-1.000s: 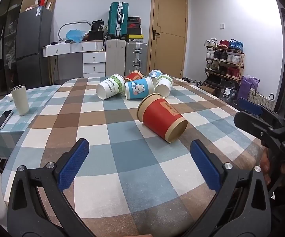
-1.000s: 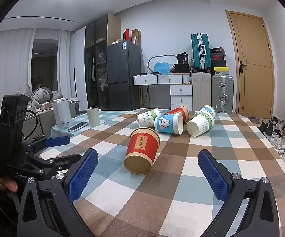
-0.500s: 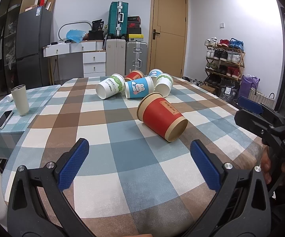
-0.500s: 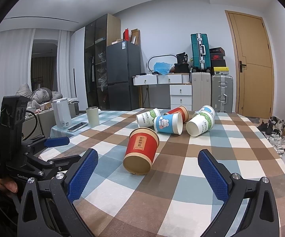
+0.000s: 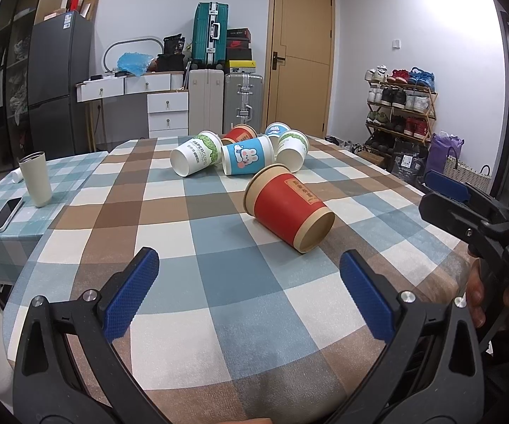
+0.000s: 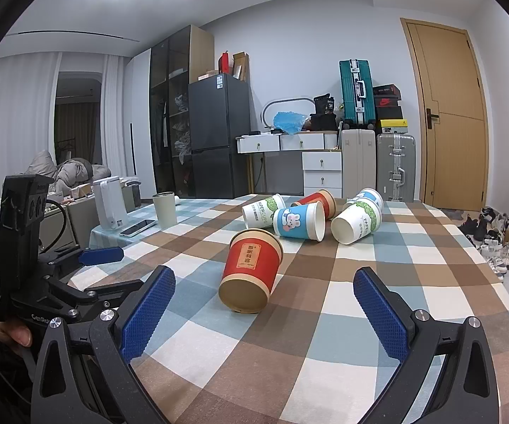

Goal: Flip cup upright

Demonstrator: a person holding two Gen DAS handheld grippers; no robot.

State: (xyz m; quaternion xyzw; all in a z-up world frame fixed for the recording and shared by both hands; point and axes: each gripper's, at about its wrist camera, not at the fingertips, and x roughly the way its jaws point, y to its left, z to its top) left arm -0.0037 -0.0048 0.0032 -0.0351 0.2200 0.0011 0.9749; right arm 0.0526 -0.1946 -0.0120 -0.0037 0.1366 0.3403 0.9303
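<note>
A red paper cup (image 5: 288,207) lies on its side on the checked tablecloth, its base toward me; it also shows in the right wrist view (image 6: 250,270). Behind it lie several more tipped cups: a blue rabbit cup (image 5: 248,154), a white-and-green cup (image 5: 195,157), another white-and-green cup (image 5: 291,150) and a second red cup (image 5: 239,134). My left gripper (image 5: 249,284) is open and empty, a short way in front of the red cup. My right gripper (image 6: 265,300) is open and empty, just before the red cup's base.
A cream tumbler (image 5: 36,179) and a phone (image 5: 5,213) stand on the side table at the left. A white kettle (image 6: 110,203) is beside them. The table's front edge (image 5: 219,381) runs right under the left gripper. Suitcases and a shoe rack stand behind.
Both grippers have crept slightly toward the red cup. The cups have not moved.
</note>
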